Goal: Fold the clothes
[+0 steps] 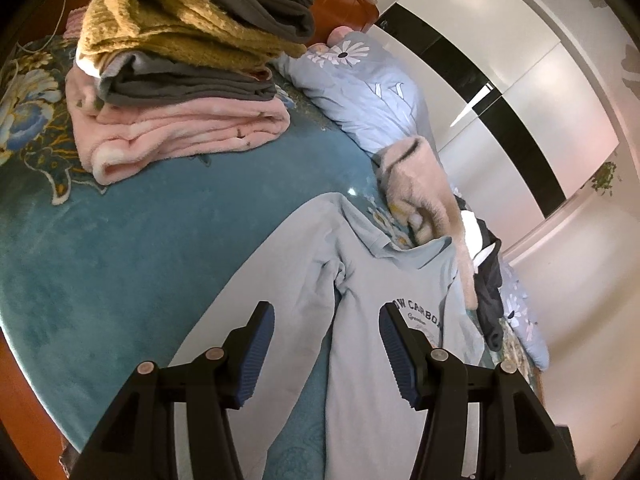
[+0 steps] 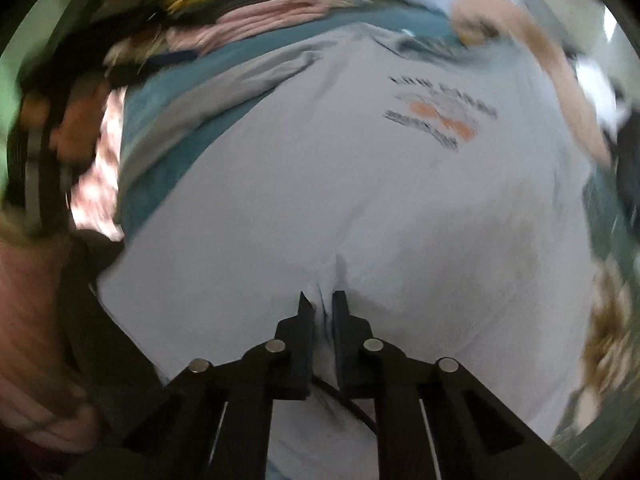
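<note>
A pale blue sweatshirt (image 1: pixel 360 320) with dark lettering lies spread on the teal bed cover (image 1: pixel 120 240), one sleeve stretched toward the lower left. My left gripper (image 1: pixel 326 350) is open and empty just above the sweatshirt near the armpit. In the blurred right wrist view the same sweatshirt (image 2: pixel 360 180) fills the frame, its printed chest at the upper right. My right gripper (image 2: pixel 323 304) is shut on a pinch of the sweatshirt's fabric near the hem.
A stack of folded clothes (image 1: pixel 180 72), pink, grey, mustard and dark grey, stands at the back left. A light blue flowered quilt (image 1: pixel 368 92) and a beige fuzzy garment (image 1: pixel 420 184) lie along the right bed edge. White wardrobe doors (image 1: pixel 520 80) are beyond.
</note>
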Motion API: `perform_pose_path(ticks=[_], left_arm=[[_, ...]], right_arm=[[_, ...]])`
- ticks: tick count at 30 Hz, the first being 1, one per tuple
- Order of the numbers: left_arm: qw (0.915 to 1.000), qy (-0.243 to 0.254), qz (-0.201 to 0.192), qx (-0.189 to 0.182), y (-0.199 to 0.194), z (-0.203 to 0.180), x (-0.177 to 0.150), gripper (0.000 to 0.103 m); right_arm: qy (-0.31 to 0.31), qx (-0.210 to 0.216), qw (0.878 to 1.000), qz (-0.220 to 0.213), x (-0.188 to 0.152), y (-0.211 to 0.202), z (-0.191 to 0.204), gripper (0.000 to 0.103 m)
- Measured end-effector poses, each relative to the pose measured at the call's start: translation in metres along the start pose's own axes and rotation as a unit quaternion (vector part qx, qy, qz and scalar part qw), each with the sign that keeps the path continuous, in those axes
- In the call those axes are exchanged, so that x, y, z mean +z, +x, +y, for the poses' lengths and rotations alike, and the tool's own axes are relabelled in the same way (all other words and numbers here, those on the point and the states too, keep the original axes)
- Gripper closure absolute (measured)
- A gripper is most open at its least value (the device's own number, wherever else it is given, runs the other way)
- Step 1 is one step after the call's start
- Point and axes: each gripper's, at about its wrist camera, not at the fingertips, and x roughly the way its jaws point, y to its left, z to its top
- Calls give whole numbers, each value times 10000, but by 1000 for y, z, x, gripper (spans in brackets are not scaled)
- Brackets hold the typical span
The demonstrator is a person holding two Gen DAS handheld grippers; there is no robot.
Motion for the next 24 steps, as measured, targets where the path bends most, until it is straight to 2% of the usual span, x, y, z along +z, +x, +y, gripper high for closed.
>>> perform_pose_path(ticks=[4,8,11,14,18,20,22,24], left_arm=[[9999,-141,4,-35,0,9,3,44],[9995,-309,15,-95,-1,17,6,44],[9992,-387,-11,-118,-4,23,9,44],[9990,-441,5,-71,-7,30,11,43],[9985,-540,2,-31,-10,40,14,43],[9983,-581,-11,-18,-12,45,16,43],[9981,-614,-29,26,-13,50,19,43],[9978,-656,-48,80,-15,55,21,43]], right_arm=[[780,779,9931,-402,18,-27,-25,96],[1174,1024,9817,-1093,57,-60,-38,96],[1471,1208,9685,-1607,106,-69,-44,96],[1640,1177,9644,-1706,148,-57,-43,96],[2109,1166,9593,-1472,205,-7,-41,96],[2295,1138,9549,-1502,225,11,-36,96],[2428,1209,9463,-1758,236,14,-30,96],[2479,1282,9325,-2291,239,0,-19,96]])
